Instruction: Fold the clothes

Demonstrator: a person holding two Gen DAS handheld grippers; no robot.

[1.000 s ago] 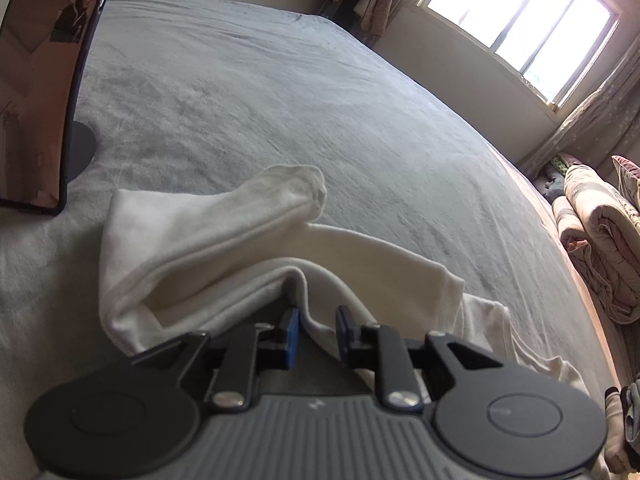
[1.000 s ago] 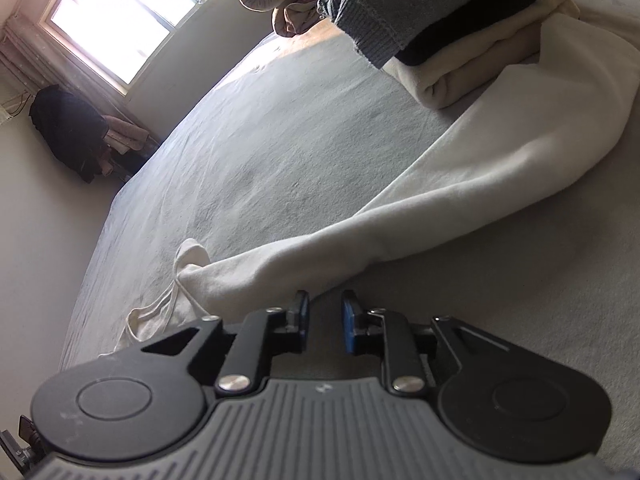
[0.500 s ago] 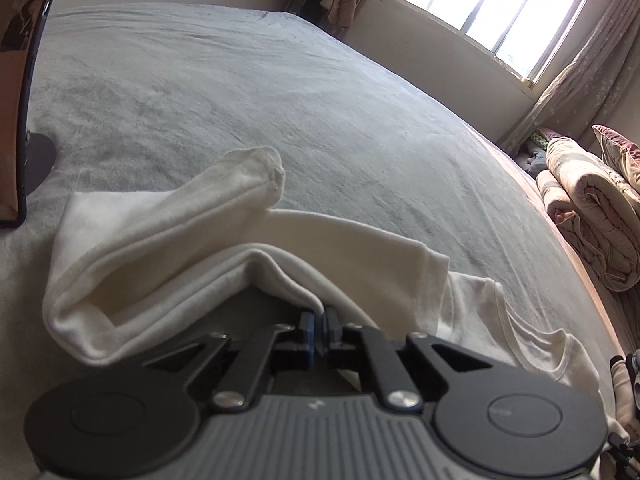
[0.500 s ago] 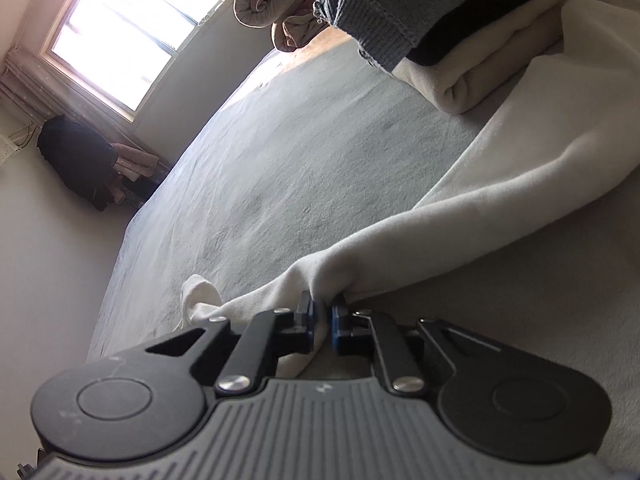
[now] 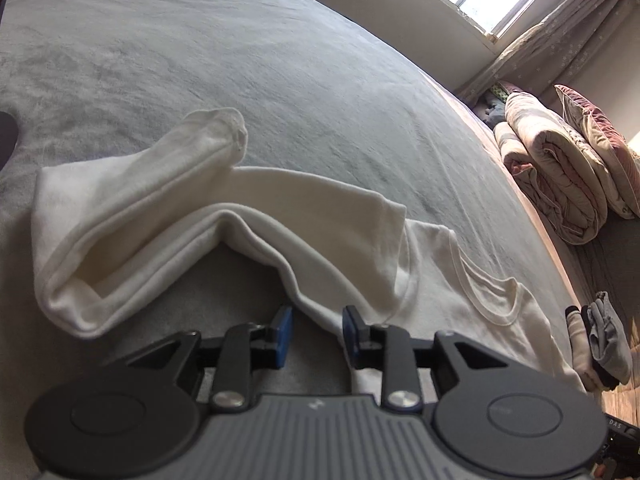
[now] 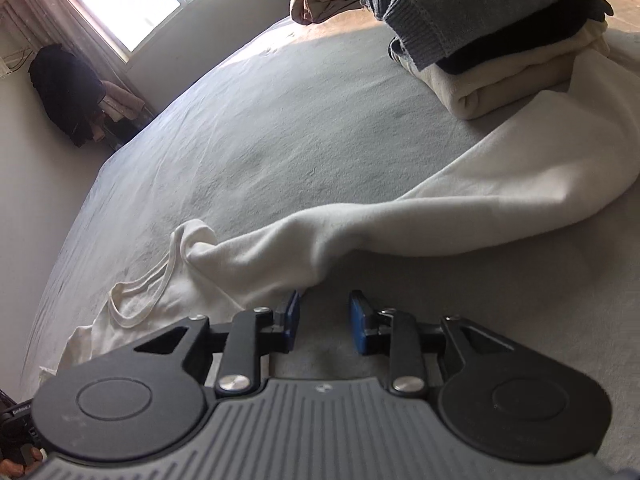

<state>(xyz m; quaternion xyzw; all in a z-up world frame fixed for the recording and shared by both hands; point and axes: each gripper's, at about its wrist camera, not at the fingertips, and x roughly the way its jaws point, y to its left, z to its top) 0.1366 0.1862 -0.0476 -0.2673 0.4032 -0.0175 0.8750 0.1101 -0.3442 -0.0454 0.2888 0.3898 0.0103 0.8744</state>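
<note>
The white shirt (image 5: 320, 216) lies on the grey bed (image 5: 240, 80), spread across the near edge. In the left wrist view, one sleeve (image 5: 160, 184) is folded back over the body of the shirt, cuff pointing far right. The collar (image 5: 488, 292) lies to the right.

The left claw (image 5: 314, 334) is low over the bed, jaws opening. The shirt's near hem lies between the blue pads (image 5: 283, 334); the pads do not press it.

In the right wrist view, the shirt (image 6: 440, 216) runs from the collar at near left to the far right, where it meets a stack of folded clothes (image 6: 500, 40). The right claw (image 6: 324, 326) is jaws opening, with bare bed between the pads. The shirt's edge lies just beyond the left pad.

A rolled quilt (image 5: 560, 184) lies at the right of the bed.
</note>
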